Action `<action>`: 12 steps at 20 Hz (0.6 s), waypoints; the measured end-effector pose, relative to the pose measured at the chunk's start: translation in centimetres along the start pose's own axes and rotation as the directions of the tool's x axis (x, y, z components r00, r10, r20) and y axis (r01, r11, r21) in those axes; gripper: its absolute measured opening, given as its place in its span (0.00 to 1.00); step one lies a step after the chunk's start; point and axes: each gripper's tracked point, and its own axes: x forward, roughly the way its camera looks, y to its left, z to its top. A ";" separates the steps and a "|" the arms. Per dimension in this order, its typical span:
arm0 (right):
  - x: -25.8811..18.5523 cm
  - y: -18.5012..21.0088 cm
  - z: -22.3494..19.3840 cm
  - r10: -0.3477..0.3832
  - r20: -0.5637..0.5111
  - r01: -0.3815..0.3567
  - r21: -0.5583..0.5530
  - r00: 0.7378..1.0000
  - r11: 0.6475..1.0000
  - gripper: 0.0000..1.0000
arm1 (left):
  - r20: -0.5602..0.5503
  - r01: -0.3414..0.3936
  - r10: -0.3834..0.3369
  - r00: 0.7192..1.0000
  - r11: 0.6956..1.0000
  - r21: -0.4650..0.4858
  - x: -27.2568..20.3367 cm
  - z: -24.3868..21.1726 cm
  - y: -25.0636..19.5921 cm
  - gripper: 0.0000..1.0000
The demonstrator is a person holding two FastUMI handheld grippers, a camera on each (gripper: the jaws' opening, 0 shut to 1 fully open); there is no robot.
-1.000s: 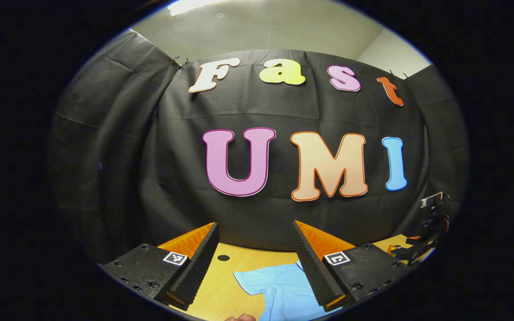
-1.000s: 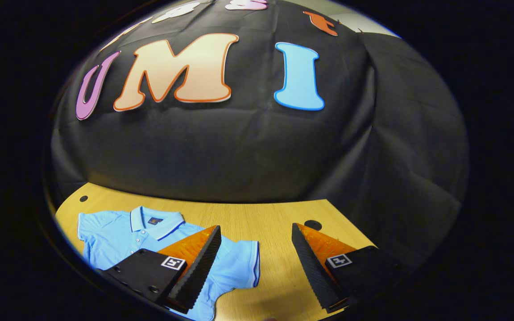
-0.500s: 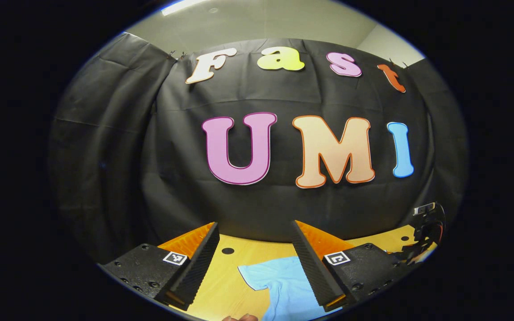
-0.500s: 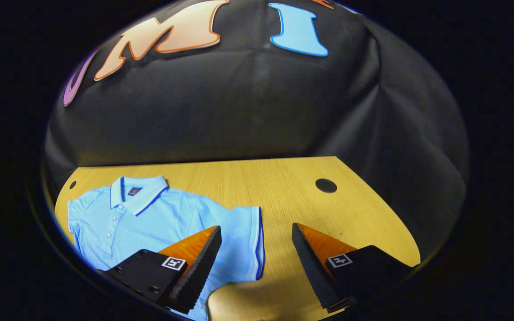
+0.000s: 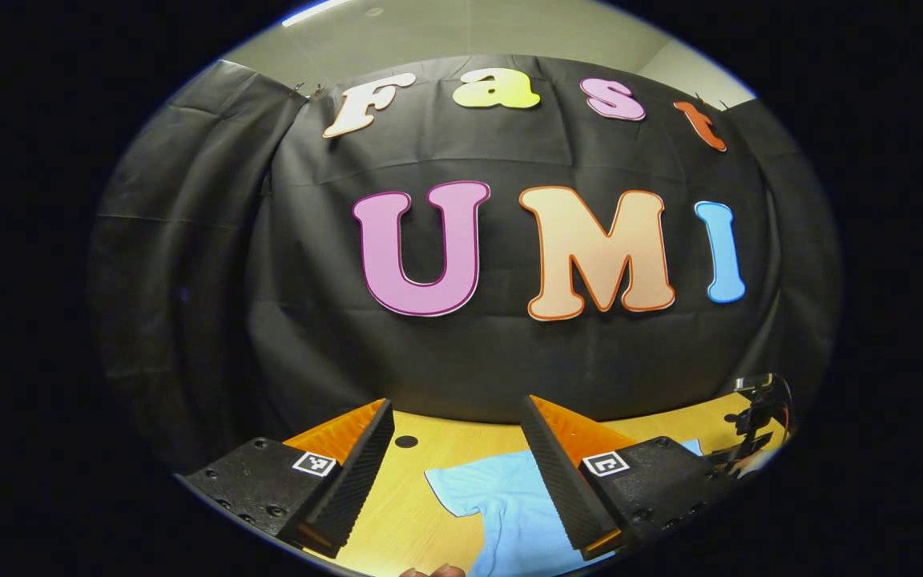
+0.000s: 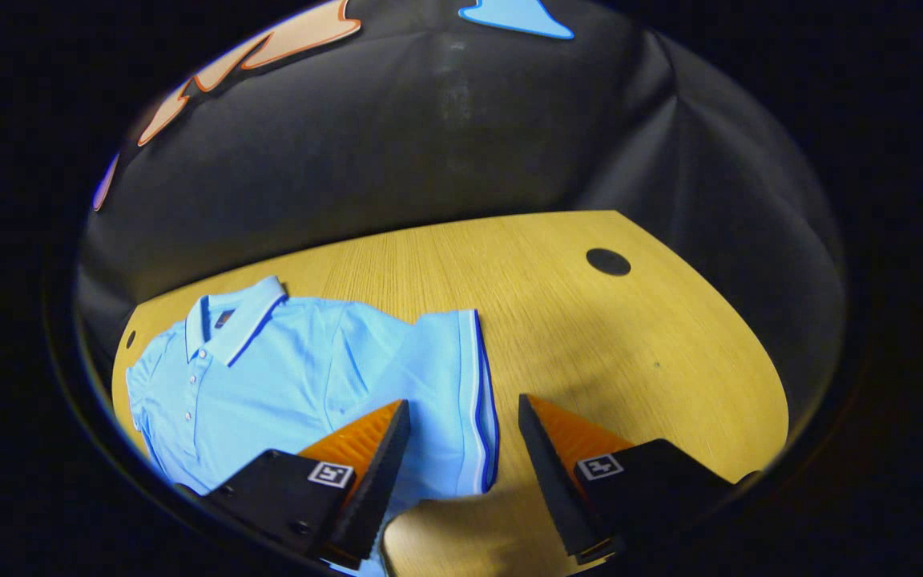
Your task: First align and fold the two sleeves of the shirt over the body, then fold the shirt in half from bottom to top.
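A light blue polo shirt [image 6: 301, 377] lies flat, front up, on the wooden table [image 6: 606, 344], collar toward the back wall. Its right sleeve [image 6: 453, 385], with a white and dark blue cuff, spreads out sideways. My right gripper [image 6: 457, 473] hangs open above that cuff, which sits between the two fingers without touching them. In the left gripper view, the shirt's other sleeve [image 5: 469, 489] lies on the table [image 5: 397, 521] between and below the fingers of my open left gripper [image 5: 457, 473]. The other gripper [image 5: 754, 425] is far off at the right edge.
A round dark cable hole [image 6: 608, 261] sits at the table's back right, another one [image 5: 406, 441] at the back in the left gripper view. A fingertip [image 5: 437, 570] peeks in at the bottom there. The black cloth wall closes off the table's far side.
The right gripper has tilted down and come closer over the right sleeve's cuff, jaws narrowing slightly. The left gripper has tipped down a little.
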 end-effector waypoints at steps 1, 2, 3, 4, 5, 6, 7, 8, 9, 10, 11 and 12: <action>0.0 0.2 0.2 0.003 0.008 -0.003 -0.004 1.000 1.000 0.72 | -0.006 0.000 0.000 1.000 1.000 -0.002 0.1 -0.3 0.1 0.95; 0.0 0.5 0.1 0.027 0.002 -0.027 -0.006 1.000 1.000 0.63 | -0.009 -0.002 0.002 1.000 1.000 -0.005 0.0 -0.3 0.1 0.95; -0.2 0.8 0.1 0.035 0.004 -0.035 -0.006 0.999 0.999 0.45 | -0.016 -0.004 0.004 1.000 1.000 -0.009 0.1 -0.6 0.1 0.95; 0.0 1.2 0.1 0.047 0.006 -0.047 -0.004 0.999 0.999 0.28 | -0.022 -0.003 0.003 1.000 1.000 -0.013 0.2 -0.8 0.0 0.95; -0.2 1.4 0.3 0.047 0.015 -0.046 -0.010 0.999 0.999 0.20 | -0.027 -0.004 0.003 1.000 1.000 -0.015 0.1 -1.0 0.0 0.95; 0.0 1.2 0.4 0.033 0.025 -0.032 -0.015 0.999 0.999 0.12 | -0.031 -0.004 0.003 1.000 1.000 -0.014 0.2 -1.2 -0.1 0.95; -0.4 1.7 0.9 0.049 0.038 -0.049 -0.009 0.998 0.999 0.03 | -0.032 -0.006 0.006 0.999 1.000 -0.009 0.1 -1.2 0.0 0.95; -0.7 2.7 1.4 0.071 0.052 -0.072 0.007 0.996 0.997 0.03 | -0.031 -0.011 0.010 0.999 1.000 -0.006 0.2 -1.3 0.2 0.95; -1.0 3.7 2.0 0.095 0.069 -0.097 0.019 0.993 0.995 0.03 | -0.030 -0.010 0.010 0.999 1.000 -0.008 0.2 -1.3 0.2 0.95; -1.5 4.5 2.7 0.115 0.082 -0.117 0.026 0.990 0.993 0.02 | -0.030 -0.009 0.009 1.000 1.000 -0.012 0.0 -1.3 0.2 0.95; -2.0 5.5 3.2 0.138 0.099 -0.142 0.031 0.985 0.989 0.02 | -0.031 -0.010 0.009 0.999 1.000 -0.014 0.0 -1.3 0.3 0.95; -2.5 6.6 3.9 0.160 0.117 -0.166 0.040 0.980 0.985 0.03 | -0.032 -0.011 0.011 0.999 1.000 -0.016 0.1 -1.4 0.3 0.95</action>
